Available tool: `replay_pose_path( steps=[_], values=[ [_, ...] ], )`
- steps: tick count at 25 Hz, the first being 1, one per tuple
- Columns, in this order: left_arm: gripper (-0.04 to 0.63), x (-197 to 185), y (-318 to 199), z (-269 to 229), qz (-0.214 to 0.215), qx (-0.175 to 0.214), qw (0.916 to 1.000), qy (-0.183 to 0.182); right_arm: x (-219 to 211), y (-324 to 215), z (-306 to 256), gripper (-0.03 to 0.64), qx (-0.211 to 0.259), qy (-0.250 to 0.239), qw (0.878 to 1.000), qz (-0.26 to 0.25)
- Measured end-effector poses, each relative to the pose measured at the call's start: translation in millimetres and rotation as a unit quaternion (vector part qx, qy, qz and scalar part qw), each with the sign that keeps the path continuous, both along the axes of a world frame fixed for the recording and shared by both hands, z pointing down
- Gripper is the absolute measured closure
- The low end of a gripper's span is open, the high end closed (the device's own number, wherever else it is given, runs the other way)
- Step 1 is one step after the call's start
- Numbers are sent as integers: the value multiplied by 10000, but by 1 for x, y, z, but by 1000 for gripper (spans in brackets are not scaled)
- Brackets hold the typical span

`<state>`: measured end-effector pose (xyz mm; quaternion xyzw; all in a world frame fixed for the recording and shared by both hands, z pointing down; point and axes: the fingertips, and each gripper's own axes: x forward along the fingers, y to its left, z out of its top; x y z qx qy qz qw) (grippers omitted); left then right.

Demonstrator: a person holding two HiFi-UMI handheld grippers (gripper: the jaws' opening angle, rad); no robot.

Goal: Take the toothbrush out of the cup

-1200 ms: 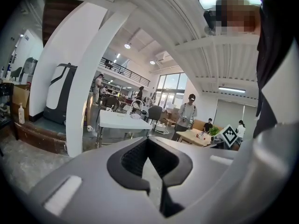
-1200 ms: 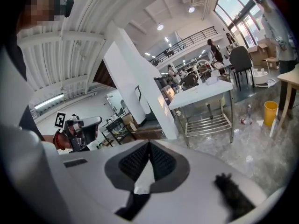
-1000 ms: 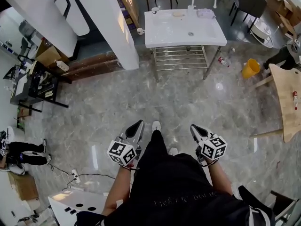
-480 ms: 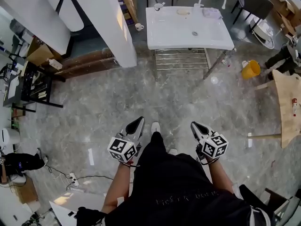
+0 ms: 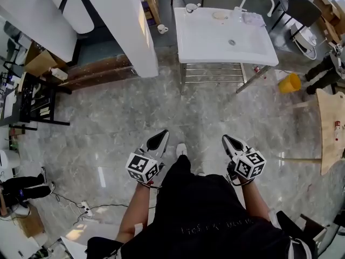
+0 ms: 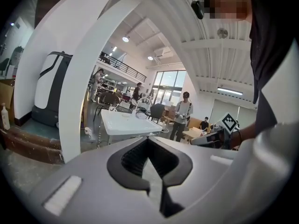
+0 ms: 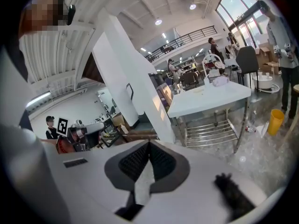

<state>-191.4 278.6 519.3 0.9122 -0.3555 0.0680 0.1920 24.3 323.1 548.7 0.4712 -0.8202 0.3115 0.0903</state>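
A white sink table [image 5: 215, 42] stands far ahead across the marble floor. A small cup [image 5: 190, 7] sits at its back left corner; it is too small to make out a toothbrush in it. My left gripper [image 5: 162, 134] and right gripper [image 5: 225, 138] are held out at waist height, pointing toward the table and well short of it. Both are shut with nothing between the jaws. In the left gripper view the jaws [image 6: 148, 140] meet with the table [image 6: 124, 122] beyond. The right gripper view shows the same closed jaws [image 7: 149, 144] and the table [image 7: 210, 97].
A white pillar [image 5: 129, 20] rises left of the table, with a white mug [image 5: 161, 29] by its base. A yellow bucket [image 5: 290, 82], a person [image 5: 323, 69] and a wooden table [image 5: 330, 117] are to the right. A black cart [image 5: 32, 101] stands at the left.
Both grippers have travelled forward with the person walking. The sink table has drawn nearer and shifted right in the head view. The jaws stayed shut.
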Motion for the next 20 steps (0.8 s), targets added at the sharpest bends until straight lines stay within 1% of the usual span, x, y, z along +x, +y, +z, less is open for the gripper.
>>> replay_pose_path(
  steps=[4, 8, 12, 17, 20],
  values=[
    [588, -17, -28, -1, 21, -16, 10000, 62, -17, -24, -9, 604, 22, -5, 10000, 29],
    [588, -22, -46, -1, 40, -9, 10000, 71, -21, -39, -14, 604, 52, -24, 10000, 69],
    [588, -22, -59, -1, 106, 22, 9999, 86, -22, -52, -13, 604, 94, -47, 9999, 131],
    [588, -19, -77, -1, 124, -39, 9998, 151, -16, -67, -13, 604, 122, -54, 9996, 242],
    [588, -16, -89, -3, 127, 9, 9999, 102, -10, -81, -9, 604, 118, -63, 9995, 271]
  ],
)
